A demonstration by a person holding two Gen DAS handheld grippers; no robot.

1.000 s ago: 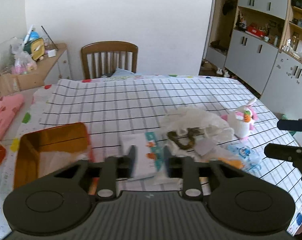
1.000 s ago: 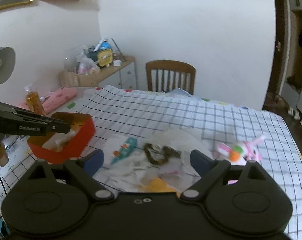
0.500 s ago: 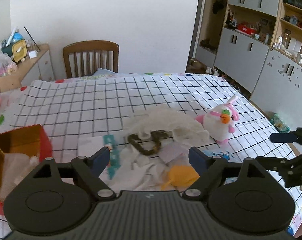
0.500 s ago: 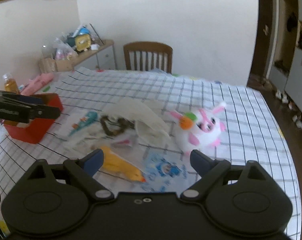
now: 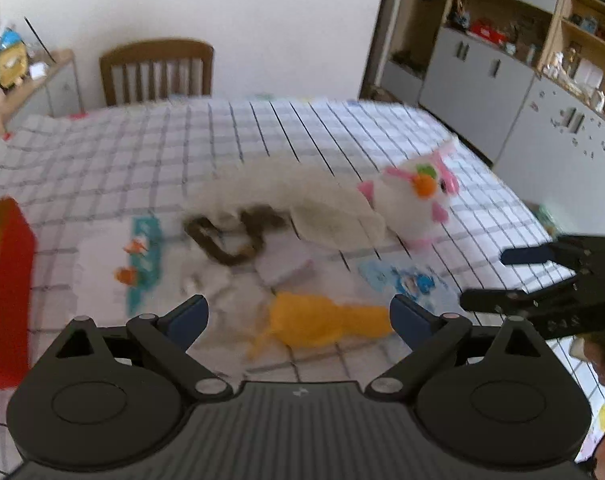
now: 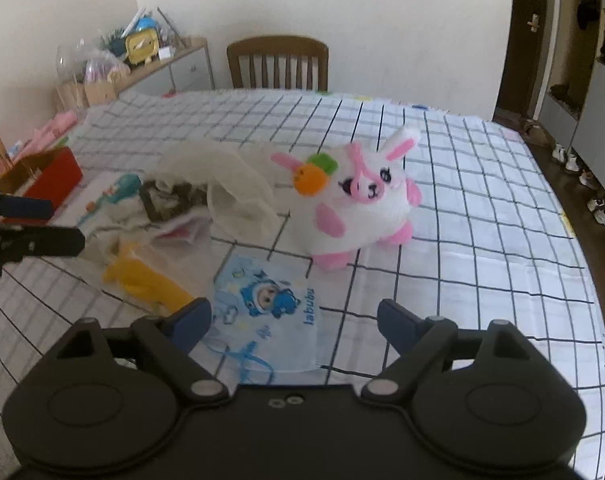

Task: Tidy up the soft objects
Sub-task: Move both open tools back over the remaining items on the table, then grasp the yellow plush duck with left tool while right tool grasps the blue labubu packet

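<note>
A pile of soft things lies on the checked tablecloth (image 6: 482,200). A white and pink plush bunny (image 6: 362,208) (image 5: 414,204) stands at its right. Beside it are a sheer white cloth (image 5: 302,196), a brown loop (image 5: 222,240), a yellow soft piece (image 5: 322,316) and a blue printed cloth (image 6: 270,312). My left gripper (image 5: 298,312) hovers over the yellow piece, its jaws opening wide and touching nothing. My right gripper (image 6: 292,314) hangs over the blue cloth in front of the bunny, its jaws wide, closing slightly and pressing on nothing.
A red box (image 5: 6,280) stands at the left of the pile, next to a white cloth with a teal print (image 5: 138,256). A wooden chair (image 6: 278,64) is at the far side. A cluttered side cabinet (image 6: 142,64) is left; grey cupboards (image 5: 482,72) are right.
Both grippers have come forward and down toward the pile. The left jaws went from narrow to wide. The bunny and blue cloth now loom large in the right view.
</note>
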